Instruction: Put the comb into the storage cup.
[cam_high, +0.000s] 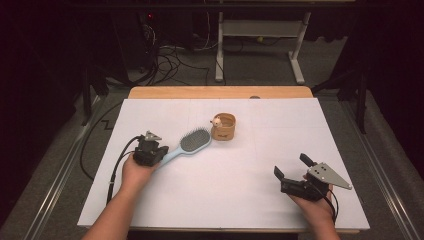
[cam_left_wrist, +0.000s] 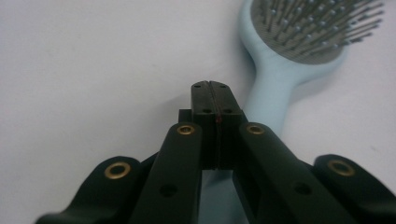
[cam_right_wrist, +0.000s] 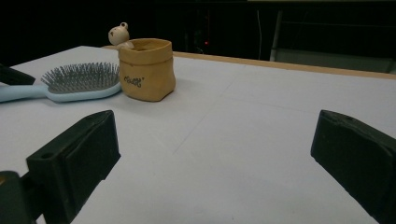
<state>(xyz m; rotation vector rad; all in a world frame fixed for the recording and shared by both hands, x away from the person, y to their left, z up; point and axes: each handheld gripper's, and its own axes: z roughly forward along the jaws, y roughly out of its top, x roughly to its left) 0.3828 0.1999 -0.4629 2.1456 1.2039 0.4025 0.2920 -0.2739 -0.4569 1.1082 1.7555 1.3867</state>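
1. High view puts the hairbrush (cam_high: 192, 142) left of the desk's middle, lying flat with its bristles up, its head toward the far edge and its pale blue handle slanting back toward the near left corner.
2. Left tongs (cam_high: 150, 152) sit at the end of that handle. In the left gripper view their jaws are pressed together with no gap, and the handle (cam_left_wrist: 271, 93) runs beneath or just beside them; I cannot tell whether any of it is pinched between them.
3. Lying flat with the handle pointing at the left hand, the brush is probably easiest to take from that end.
4. A small tan pouch (cam_high: 223, 126) stands upright just past the brush head, touching or nearly so, with a little pale figure (cam_right_wrist: 119, 35) peeking over its rim.
5. Right tongs (cam_high: 295, 176) rest near the near right corner, jaws spread wide and empty, well apart from everything, likely waiting in reserve.
6. White desk (cam_high: 260, 165) is otherwise bare.
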